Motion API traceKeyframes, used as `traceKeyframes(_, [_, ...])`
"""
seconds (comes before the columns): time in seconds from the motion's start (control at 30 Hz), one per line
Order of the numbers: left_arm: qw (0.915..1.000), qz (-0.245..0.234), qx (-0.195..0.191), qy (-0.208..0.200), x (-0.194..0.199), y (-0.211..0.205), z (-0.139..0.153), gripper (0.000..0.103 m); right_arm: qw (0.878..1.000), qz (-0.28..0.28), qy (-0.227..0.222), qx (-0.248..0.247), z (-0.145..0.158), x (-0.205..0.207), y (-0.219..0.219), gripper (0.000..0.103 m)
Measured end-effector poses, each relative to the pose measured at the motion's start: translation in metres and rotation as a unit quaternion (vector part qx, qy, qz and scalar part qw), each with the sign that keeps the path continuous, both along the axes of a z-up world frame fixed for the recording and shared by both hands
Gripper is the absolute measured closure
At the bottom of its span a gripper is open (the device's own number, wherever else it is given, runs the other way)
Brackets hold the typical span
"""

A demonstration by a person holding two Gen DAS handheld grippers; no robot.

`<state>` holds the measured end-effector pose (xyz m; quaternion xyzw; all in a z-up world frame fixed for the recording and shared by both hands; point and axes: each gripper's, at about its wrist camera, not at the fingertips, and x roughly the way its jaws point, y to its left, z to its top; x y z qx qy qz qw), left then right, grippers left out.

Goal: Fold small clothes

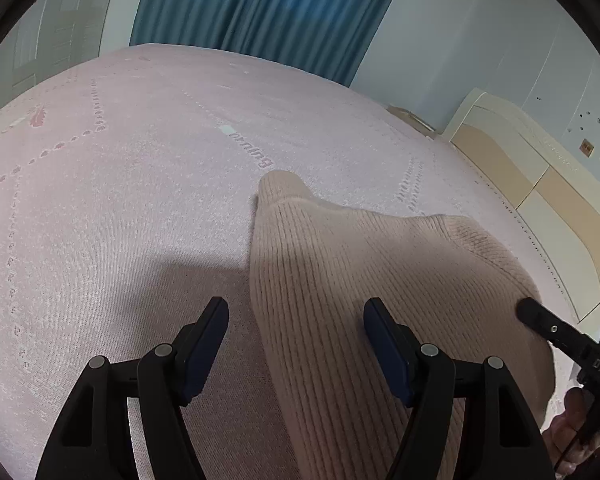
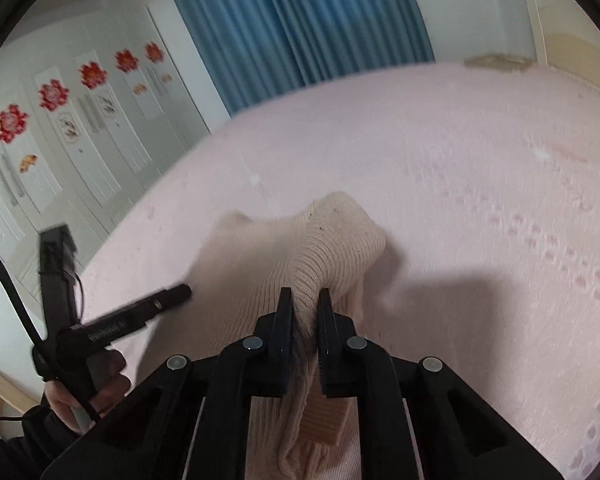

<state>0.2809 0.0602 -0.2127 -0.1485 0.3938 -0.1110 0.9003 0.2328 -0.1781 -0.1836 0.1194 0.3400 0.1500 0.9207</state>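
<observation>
A cream ribbed knit garment (image 1: 364, 280) lies on the pink bedspread (image 1: 120, 200). My left gripper (image 1: 296, 316) is open and empty, low over the garment's left edge, one finger over the bedspread and one over the knit. My right gripper (image 2: 305, 304) is shut on a raised fold of the garment (image 2: 340, 236) and holds it lifted above the rest of the knit. The right gripper also shows at the right edge of the left wrist view (image 1: 540, 320), touching the garment's right side. The left gripper shows at the left of the right wrist view (image 2: 172, 296).
The bed's cream headboard (image 1: 520, 160) stands at the right. Blue curtains (image 1: 260, 4) hang behind the bed. White wardrobe doors with red flower decals (image 2: 52, 120) stand to the left. The pink bedspread (image 2: 480, 200) stretches far beyond the garment.
</observation>
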Motion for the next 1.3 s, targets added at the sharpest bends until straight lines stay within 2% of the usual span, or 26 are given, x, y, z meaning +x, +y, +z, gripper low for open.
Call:
traceKeyframes(0.07, [1.0, 0.001, -0.003, 0.001, 0.0, 0.002, 0.0, 0.035, 0.998, -0.008, 0.042, -0.042, -0.013, 0.011, 0.005, 0.093])
traceKeyframes(0.1, [1.0, 0.002, -0.003, 0.003, 0.0, 0.003, 0.0, 0.035, 0.993, -0.016, 0.077, -0.083, -0.026, 0.019, 0.01, 0.093])
traceKeyframes(0.17, [1.0, 0.0, -0.009, 0.004, 0.001, 0.004, -0.001, 0.035, 0.989, -0.035, 0.088, -0.117, -0.036, 0.023, 0.013, 0.09])
traceKeyframes(0.23, [1.0, 0.005, -0.005, 0.004, 0.001, 0.005, -0.001, 0.035, 0.988, -0.04, 0.076, -0.127, -0.03, 0.022, 0.013, 0.087])
traceKeyframes(0.33, [1.0, 0.007, -0.005, 0.005, 0.002, 0.007, -0.001, 0.035, 0.989, -0.057, 0.044, -0.128, -0.017, 0.018, 0.013, 0.075])
traceKeyframes(0.43, [0.9999, 0.01, -0.003, 0.009, 0.004, 0.006, -0.003, 0.035, 0.989, -0.063, 0.006, -0.137, -0.006, 0.016, 0.021, 0.075])
traceKeyframes(0.53, [0.9999, 0.007, 0.002, 0.008, 0.004, 0.004, -0.004, 0.035, 0.991, -0.032, -0.021, -0.132, 0.003, 0.014, 0.034, 0.075])
traceKeyframes(0.6, [0.9999, 0.004, 0.004, 0.009, 0.004, 0.002, -0.005, 0.035, 0.99, -0.015, -0.024, -0.14, 0.0, 0.015, 0.043, 0.075])
traceKeyframes(0.73, [0.9999, -0.001, 0.012, 0.007, 0.004, -0.001, -0.006, 0.035, 0.984, -0.021, 0.016, -0.179, -0.019, 0.025, 0.053, 0.075])
traceKeyframes(0.97, [0.9996, -0.003, 0.029, 0.005, 0.005, -0.005, -0.008, 0.034, 0.989, -0.031, 0.04, -0.142, -0.025, 0.031, 0.038, 0.075])
traceKeyframes(1.3, [0.9996, -0.004, 0.027, 0.011, 0.006, -0.005, -0.01, 0.033, 0.991, -0.046, 0.058, -0.114, -0.031, 0.04, 0.028, 0.069])
